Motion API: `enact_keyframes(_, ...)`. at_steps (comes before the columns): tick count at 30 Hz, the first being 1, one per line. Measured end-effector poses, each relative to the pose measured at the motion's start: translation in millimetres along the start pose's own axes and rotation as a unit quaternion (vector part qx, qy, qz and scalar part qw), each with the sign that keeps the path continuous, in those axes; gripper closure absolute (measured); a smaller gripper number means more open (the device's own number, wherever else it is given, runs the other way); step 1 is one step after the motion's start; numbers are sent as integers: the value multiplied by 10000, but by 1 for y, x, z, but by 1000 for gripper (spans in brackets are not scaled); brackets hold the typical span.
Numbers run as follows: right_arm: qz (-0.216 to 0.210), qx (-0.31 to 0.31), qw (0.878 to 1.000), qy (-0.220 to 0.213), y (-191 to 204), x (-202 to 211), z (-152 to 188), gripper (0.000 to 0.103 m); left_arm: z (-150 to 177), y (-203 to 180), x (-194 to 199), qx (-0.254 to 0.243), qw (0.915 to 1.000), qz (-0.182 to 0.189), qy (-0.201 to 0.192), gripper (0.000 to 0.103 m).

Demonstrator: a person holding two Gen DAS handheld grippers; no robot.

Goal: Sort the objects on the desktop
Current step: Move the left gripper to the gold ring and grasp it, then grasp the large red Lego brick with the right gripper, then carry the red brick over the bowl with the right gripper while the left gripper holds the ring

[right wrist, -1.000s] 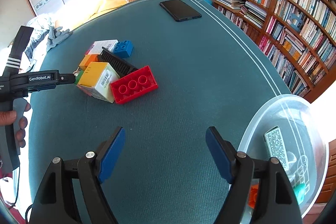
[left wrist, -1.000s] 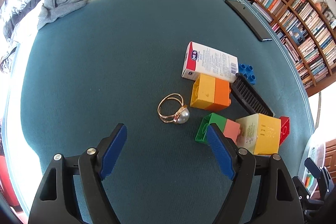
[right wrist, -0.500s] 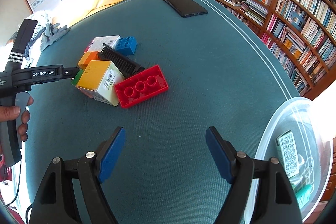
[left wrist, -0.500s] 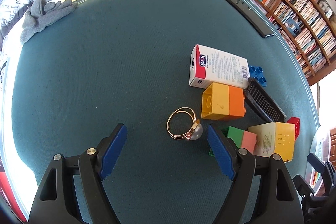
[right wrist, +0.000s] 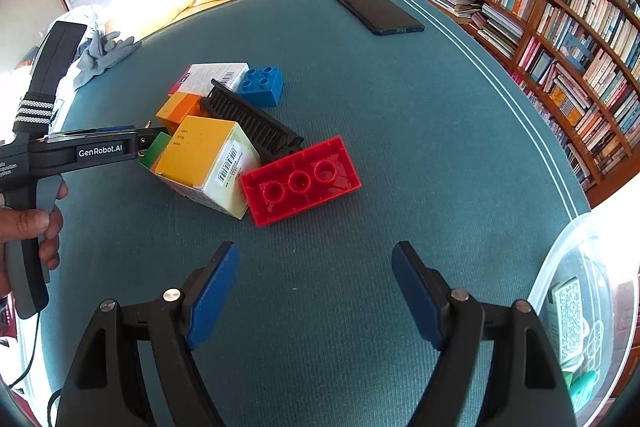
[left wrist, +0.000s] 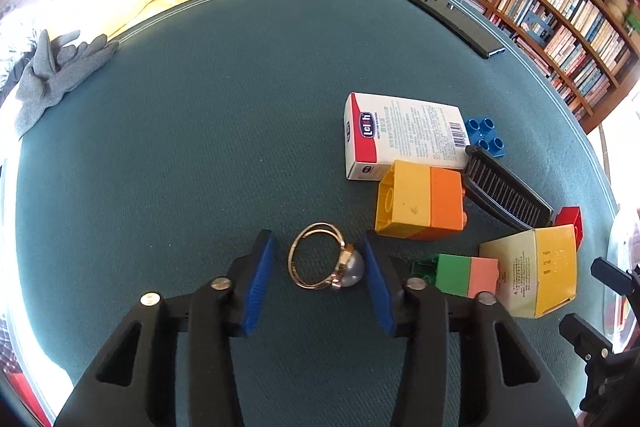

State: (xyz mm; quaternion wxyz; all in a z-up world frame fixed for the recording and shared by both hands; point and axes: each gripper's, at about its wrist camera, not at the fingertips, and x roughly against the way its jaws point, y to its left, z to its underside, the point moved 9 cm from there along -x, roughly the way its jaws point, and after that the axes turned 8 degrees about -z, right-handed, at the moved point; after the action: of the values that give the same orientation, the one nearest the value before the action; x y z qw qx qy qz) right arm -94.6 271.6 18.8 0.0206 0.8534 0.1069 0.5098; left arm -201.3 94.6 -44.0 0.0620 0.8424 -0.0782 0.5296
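A gold ring with a pearl (left wrist: 326,262) lies on the green table mat between the blue pads of my left gripper (left wrist: 320,263). The jaws have narrowed around it; the right pad is at the pearl, the left pad stands a little off the band. Beside it lie a yellow-orange block (left wrist: 420,201), a green-pink block (left wrist: 464,275), a yellow box (left wrist: 536,271), a black comb (left wrist: 504,189), a white-red box (left wrist: 400,135) and a blue brick (left wrist: 486,137). My right gripper (right wrist: 316,285) is open and empty, just short of the red brick (right wrist: 300,181).
A clear plastic bin (right wrist: 588,311) with several items stands at the right edge. A black phone (right wrist: 376,11) lies at the far side. A grey glove (left wrist: 56,71) lies at the far left. Bookshelves (right wrist: 560,7) stand beyond the table.
My left gripper moved forward over the ring and its jaws closed in around it. My right gripper moved a little closer to the red brick and stayed open.
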Motion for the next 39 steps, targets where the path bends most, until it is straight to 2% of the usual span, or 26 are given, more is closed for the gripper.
enact_keyframes(6,9,177,9998,-51,1,-9,-17,21,6,7,4,147,9998,111,71,64)
enact_keyframes(12,69,557,9984,-16,7,-23,-29,20,25,14,11,427,9989,119,160,64)
enact_keyframes(18,109,671,9977,65,8,-35,-30,20,37,8,21,416,9989,147,180,64)
enact_keyframes(19,97,651,9978,85,8,-36,-29,21,38,7,23,418,9988,152,180,64)
enact_keyframes(21,49,603,9981,119,8,-36,-27,31,39,4,26,417,9988,157,180,64)
enact_keyframes(30,-189,398,9990,47,7,-15,-10,31,46,-8,49,270,9995,143,114,64)
enact_keyframes(39,-217,182,9995,-114,-8,21,11,31,50,-43,66,90,9997,224,44,64)
